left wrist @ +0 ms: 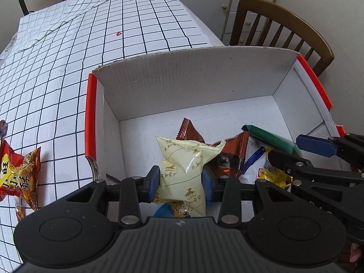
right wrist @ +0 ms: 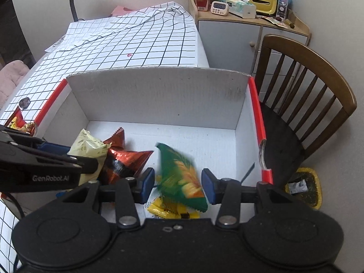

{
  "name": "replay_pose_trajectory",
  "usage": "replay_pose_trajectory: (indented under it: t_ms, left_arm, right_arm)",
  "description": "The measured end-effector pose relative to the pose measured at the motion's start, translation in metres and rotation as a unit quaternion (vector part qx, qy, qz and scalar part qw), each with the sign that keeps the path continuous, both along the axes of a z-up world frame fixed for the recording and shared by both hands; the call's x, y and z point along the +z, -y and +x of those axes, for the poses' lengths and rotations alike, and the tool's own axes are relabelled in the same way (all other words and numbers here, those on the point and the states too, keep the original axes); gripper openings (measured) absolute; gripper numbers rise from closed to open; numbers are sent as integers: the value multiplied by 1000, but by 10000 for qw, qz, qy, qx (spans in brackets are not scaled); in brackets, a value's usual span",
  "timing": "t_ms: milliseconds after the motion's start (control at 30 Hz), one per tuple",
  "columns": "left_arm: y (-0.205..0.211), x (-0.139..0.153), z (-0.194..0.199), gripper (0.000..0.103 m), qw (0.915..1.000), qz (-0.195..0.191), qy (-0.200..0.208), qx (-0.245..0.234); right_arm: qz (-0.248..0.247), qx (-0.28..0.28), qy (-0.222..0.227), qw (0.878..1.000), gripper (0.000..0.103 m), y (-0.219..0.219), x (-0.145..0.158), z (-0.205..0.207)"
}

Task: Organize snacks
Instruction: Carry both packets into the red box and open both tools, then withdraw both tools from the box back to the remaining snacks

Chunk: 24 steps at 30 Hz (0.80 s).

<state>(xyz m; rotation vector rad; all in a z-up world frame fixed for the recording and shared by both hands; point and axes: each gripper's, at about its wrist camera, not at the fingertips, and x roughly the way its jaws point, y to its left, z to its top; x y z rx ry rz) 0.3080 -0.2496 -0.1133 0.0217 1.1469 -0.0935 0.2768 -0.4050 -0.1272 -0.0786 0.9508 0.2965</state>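
— Left gripper (left wrist: 180,183): blue pads pinch a pale-yellow snack pouch (left wrist: 182,170), held upright over the near end of the white cardboard box (left wrist: 193,77).

— And the right gripper (right wrist: 178,185)?

— Fingers spread. Green snack bag (right wrist: 179,175) sits between them, blurred, touching neither pad; contact beneath it unclear.

— Box contents?

— Red-brown foil packet (right wrist: 125,159) beside the pouch, yellow packet (right wrist: 173,211) under the green bag.

— Outside?

— Red-orange noodle snack bag (left wrist: 18,173) on the checked tablecloth (left wrist: 91,45), left of the box. Wooden chair (right wrist: 307,91) to its right.
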Motion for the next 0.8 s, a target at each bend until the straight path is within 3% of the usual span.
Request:
replay_pose_trajectory:
  t_ms: [233,367,800]
  left_arm:
    - [-4,5,-3,44,9999,-153,62,25]
    - [-5,12,-11,56,9996,-237,181,35]
    - [-18,54,-48,57,9965,-504,670,8]
  right_arm:
    - [84,54,18,9999,51,4,6,-6]
    - [183,82,71,9998,54,7,15,-12]
    - [463,397,467,9970,68,-2,58,-44]
